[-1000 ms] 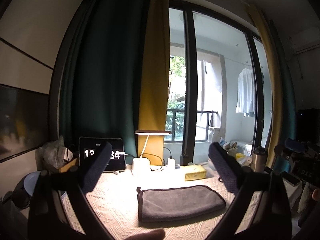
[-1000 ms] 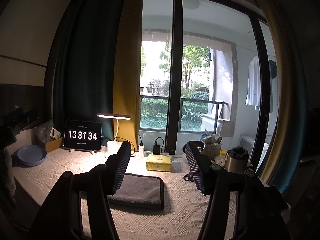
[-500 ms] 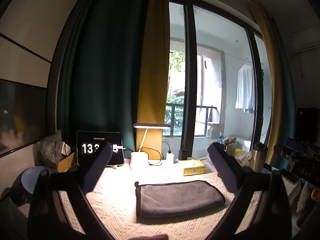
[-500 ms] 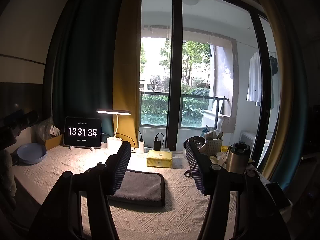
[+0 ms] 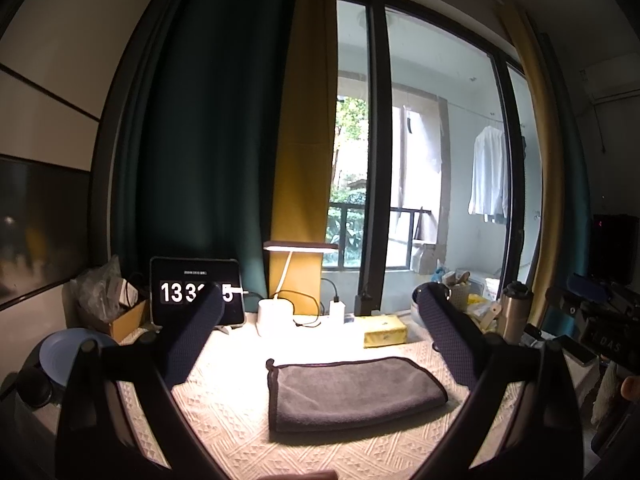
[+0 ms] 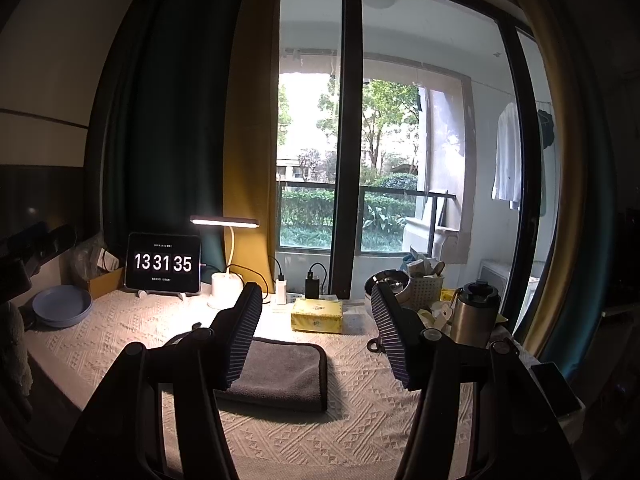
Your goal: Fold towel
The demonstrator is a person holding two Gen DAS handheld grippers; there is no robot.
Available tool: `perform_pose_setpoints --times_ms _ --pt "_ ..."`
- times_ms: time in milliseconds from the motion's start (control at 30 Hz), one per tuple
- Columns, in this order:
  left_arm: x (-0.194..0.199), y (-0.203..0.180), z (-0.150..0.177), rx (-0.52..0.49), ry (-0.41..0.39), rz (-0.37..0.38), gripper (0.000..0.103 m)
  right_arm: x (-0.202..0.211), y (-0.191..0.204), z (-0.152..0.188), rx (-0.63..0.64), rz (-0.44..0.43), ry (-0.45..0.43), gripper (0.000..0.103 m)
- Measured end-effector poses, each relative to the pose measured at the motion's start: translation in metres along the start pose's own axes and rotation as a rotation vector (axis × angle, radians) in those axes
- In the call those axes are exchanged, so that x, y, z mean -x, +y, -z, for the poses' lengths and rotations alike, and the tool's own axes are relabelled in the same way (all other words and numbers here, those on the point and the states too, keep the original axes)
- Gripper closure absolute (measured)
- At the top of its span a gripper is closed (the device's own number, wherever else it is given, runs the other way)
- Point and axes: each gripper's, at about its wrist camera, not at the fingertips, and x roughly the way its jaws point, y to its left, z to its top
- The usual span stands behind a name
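A dark grey towel [image 5: 352,392] lies folded flat on the cream patterned tablecloth [image 5: 224,412], with a small loop at its far left corner. It also shows in the right wrist view [image 6: 280,376], partly behind the left finger. My left gripper [image 5: 320,336] is open and empty, held above and in front of the towel. My right gripper [image 6: 316,332] is open and empty, held above the towel's right end. Neither touches the towel.
At the back stand a tablet clock [image 6: 163,263], a lit desk lamp [image 6: 224,222], chargers [image 6: 281,292] and a yellow tissue pack [image 6: 317,314]. A blue plate [image 6: 60,309] lies left. A steel flask [image 6: 474,312], bowl [image 6: 388,282] and basket [image 6: 426,286] stand right; a phone [image 6: 554,388] lies near the right edge.
Both grippers have risen and drawn back slightly, so the table and towel sit lower in both views. The towel has not moved. The clock has advanced by a second.
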Motion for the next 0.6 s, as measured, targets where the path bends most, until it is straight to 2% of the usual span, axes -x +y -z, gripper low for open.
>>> perform_pose_setpoints --times_ms 600 --pt "-0.0003 0.0005 0.0007 0.001 0.002 0.000 0.004 -0.0001 -0.0013 0.0015 -0.001 0.000 0.005 0.043"
